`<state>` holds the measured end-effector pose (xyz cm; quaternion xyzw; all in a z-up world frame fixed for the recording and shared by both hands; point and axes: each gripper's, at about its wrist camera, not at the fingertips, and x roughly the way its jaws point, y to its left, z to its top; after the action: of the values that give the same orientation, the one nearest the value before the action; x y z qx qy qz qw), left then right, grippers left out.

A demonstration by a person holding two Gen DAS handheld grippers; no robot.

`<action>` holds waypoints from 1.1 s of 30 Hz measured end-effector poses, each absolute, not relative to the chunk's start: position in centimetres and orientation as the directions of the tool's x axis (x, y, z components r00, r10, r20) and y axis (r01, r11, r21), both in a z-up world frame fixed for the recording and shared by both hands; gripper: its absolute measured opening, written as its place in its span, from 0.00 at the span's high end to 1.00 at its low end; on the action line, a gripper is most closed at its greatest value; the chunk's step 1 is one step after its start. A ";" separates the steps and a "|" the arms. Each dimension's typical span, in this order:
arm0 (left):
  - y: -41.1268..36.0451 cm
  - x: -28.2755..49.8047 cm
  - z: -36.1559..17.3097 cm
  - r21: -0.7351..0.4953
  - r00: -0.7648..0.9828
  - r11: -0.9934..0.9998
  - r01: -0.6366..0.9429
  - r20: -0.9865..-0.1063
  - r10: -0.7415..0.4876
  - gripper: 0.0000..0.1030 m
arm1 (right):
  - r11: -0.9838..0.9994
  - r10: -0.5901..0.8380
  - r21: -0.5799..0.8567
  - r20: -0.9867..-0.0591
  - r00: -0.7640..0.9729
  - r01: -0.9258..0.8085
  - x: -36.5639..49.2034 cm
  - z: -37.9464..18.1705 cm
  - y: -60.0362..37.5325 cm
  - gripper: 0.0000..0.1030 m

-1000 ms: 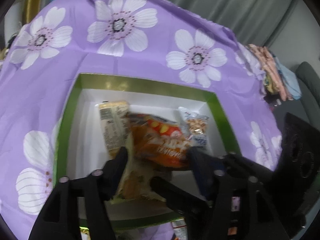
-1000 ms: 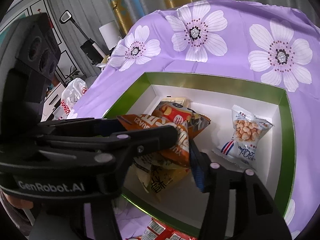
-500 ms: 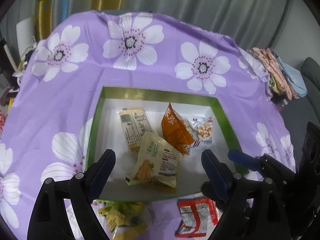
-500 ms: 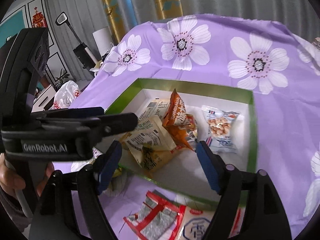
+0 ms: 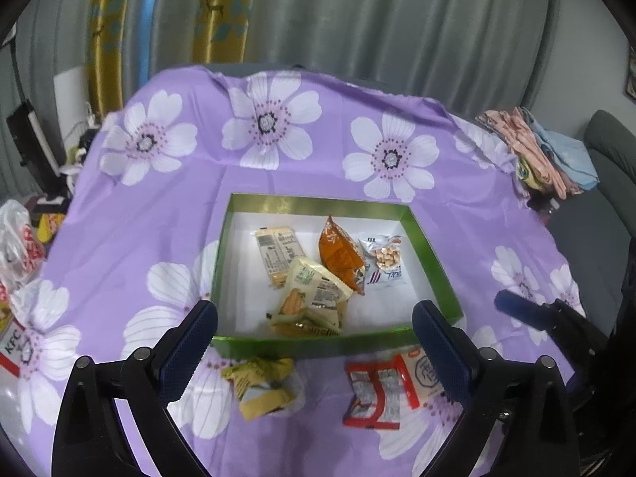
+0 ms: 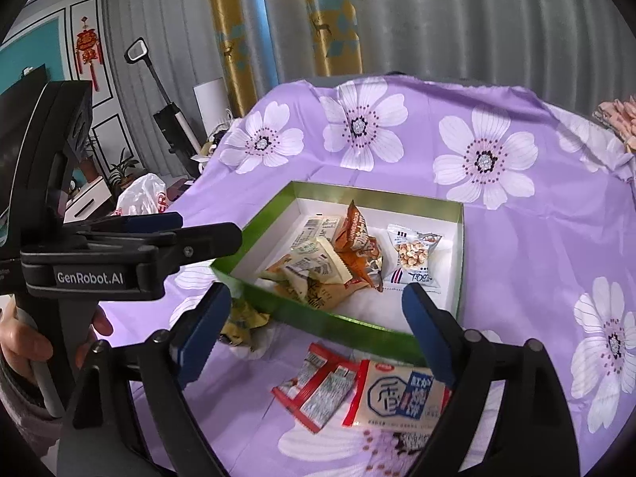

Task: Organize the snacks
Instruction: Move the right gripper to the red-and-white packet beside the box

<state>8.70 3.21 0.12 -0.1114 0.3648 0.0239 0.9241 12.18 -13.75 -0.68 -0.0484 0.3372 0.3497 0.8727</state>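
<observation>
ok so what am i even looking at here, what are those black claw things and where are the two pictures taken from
No robot: a person holds a two-finger gripper in each hand, each with a fisheye camera looking along its fingers. One picture is from the left gripper, one from the right gripper; in the right view you see the left one with the hand holding it. Both are opening and hold nothing. On the purple flowered cloth a green box holds four snack packets; a yellow packet and red packets lie before it.
</observation>
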 end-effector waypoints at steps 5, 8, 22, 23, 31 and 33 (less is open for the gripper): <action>2.8 6.0 0.9 -0.178 0.752 0.976 -0.124 -0.658 -0.025 0.04 | 0.748 0.597 0.170 -0.593 0.540 -0.641 10.2 0.0 -14.9 0.05; 2.6 4.7 1.1 -0.177 0.755 0.976 -0.124 -0.655 -0.022 0.04 | 0.754 0.591 0.166 -0.594 0.546 -0.636 9.0 0.2 -15.4 0.05; 3.1 1.0 -4.2 -0.296 0.669 0.940 -0.171 -0.735 -0.110 0.04 | 0.784 0.550 0.196 -0.658 0.514 -0.589 5.7 -2.8 -18.0 0.05; 3.1 1.0 -4.6 -0.307 0.660 0.936 -0.174 -0.742 -0.120 0.04 | 0.784 0.549 0.208 -0.671 0.498 -0.584 5.6 -3.6 -18.2 0.05; 2.0 0.9 -7.4 -0.308 0.596 0.935 -0.178 -0.789 -0.146 0.04 | 0.777 0.554 0.257 -0.713 0.430 -0.575 5.5 -7.2 -18.2 0.05; 2.0 0.7 -7.7 -0.319 0.598 0.932 -0.173 -0.786 -0.158 0.04 | 0.771 0.557 0.262 -0.718 0.416 -0.580 5.7 -7.8 -17.9 0.05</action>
<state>0.74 1.97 -7.73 -0.1843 0.4482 0.0044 0.8747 5.68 -17.90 -7.82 -0.0136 0.4215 0.3380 0.8414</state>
